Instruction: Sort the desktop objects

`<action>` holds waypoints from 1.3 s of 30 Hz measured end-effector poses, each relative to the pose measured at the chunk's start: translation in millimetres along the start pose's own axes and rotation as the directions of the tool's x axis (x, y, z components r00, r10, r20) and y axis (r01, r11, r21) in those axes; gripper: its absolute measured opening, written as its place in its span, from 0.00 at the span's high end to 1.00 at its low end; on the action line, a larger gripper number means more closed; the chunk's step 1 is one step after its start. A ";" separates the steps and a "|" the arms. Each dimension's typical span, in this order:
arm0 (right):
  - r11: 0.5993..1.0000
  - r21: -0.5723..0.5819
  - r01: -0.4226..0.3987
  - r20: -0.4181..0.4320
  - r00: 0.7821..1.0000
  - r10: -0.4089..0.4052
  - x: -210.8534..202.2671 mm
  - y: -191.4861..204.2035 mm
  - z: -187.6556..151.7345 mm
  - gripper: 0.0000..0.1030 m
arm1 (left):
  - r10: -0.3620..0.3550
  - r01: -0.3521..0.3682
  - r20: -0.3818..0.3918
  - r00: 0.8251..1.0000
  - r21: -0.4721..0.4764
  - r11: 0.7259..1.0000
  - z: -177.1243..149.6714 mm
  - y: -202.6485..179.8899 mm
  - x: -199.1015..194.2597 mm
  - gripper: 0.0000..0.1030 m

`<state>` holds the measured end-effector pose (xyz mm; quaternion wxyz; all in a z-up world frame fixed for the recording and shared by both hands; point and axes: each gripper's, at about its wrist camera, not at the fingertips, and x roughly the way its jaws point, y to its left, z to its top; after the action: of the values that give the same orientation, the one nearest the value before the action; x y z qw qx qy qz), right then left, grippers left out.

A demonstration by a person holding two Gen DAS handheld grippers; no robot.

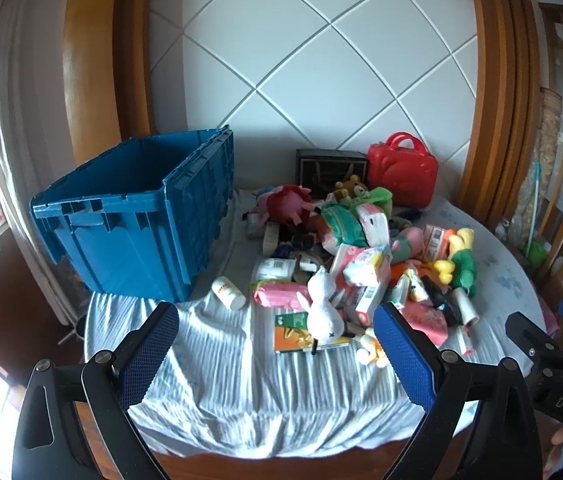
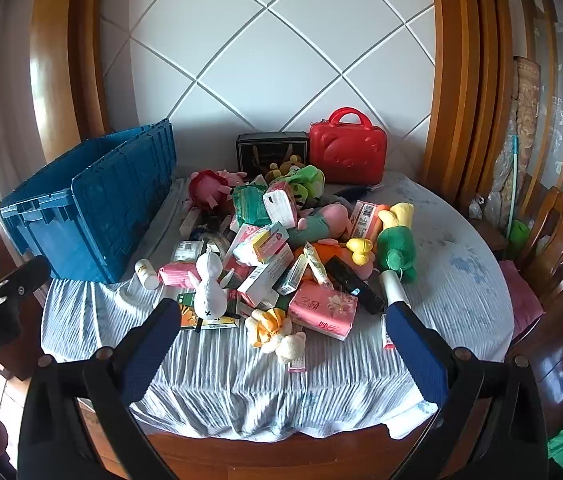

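Both claws stand wide open and empty: my left gripper (image 1: pixel 277 340) and right gripper (image 2: pixel 283 336) hover over the near edge of the pale blue striped tablecloth (image 2: pixel 221 376). At twelve o'clock from them lies the heap of plush toys and small cartons (image 2: pixel 281 240), a white plush rabbit (image 2: pixel 210 286) at its near side. I see the open blue plastic crate (image 1: pixel 133 216) at ten o'clock, and a red hard carry case (image 2: pixel 346 152) behind the heap.

Crate (image 1: pixel 133 216) left of toy pile (image 1: pixel 361 264) (case (image 1: pixel 401 168) behind) on table (image 1: pixel 217 360)
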<state>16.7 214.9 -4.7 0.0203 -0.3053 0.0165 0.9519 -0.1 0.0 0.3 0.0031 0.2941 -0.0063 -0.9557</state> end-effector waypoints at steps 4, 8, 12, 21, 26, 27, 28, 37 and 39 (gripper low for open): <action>1.000 0.000 -0.001 0.007 1.000 0.001 0.0 -2.7 -3.2 0.00 | 0.002 -0.002 0.005 1.000 0.007 1.000 3.2 -1.1 0.4 0.04; 1.000 -0.007 -0.002 0.001 1.000 0.002 4.3 -0.6 1.1 0.00 | 0.008 -0.008 0.009 1.000 -0.013 1.000 0.7 1.1 4.1 0.04; 1.000 -0.013 -0.004 -0.007 1.000 0.004 6.6 -1.1 7.5 0.00 | 0.012 -0.012 0.014 1.000 -0.016 1.000 3.9 -1.0 4.6 0.04; 1.000 -0.012 0.003 -0.023 1.000 -0.003 12.7 -1.8 6.5 0.00 | 0.018 -0.018 -0.002 1.000 -0.022 1.000 4.8 1.2 9.1 0.04; 1.000 -0.015 -0.004 -0.033 0.999 0.003 15.7 -0.5 3.5 0.00 | 0.022 -0.023 -0.011 1.000 -0.027 0.999 4.8 3.8 12.0 0.04; 1.000 -0.016 -0.005 -0.033 0.999 0.004 15.9 -0.1 2.9 0.00 | 0.023 -0.024 -0.012 1.000 -0.028 0.999 4.6 4.1 12.4 0.04; 1.000 -0.017 -0.005 -0.034 0.999 0.004 16.0 0.5 2.5 0.00 | 0.024 -0.025 -0.014 1.000 -0.029 0.999 4.4 4.5 12.7 0.04; 1.000 -0.021 -0.006 -0.042 0.999 0.005 20.0 1.0 1.2 0.00 | 0.027 -0.027 -0.020 0.999 -0.028 0.999 4.3 4.2 15.5 0.04; 1.000 -0.021 -0.006 -0.041 0.999 0.006 20.7 0.9 1.8 0.00 | 0.026 -0.027 -0.021 0.999 -0.027 0.999 4.2 3.6 16.2 0.04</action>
<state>-1.2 214.6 -15.3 0.0140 -0.3250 0.0079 0.9456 -15.9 -3.7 -5.3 0.0199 0.3037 0.0031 -0.9526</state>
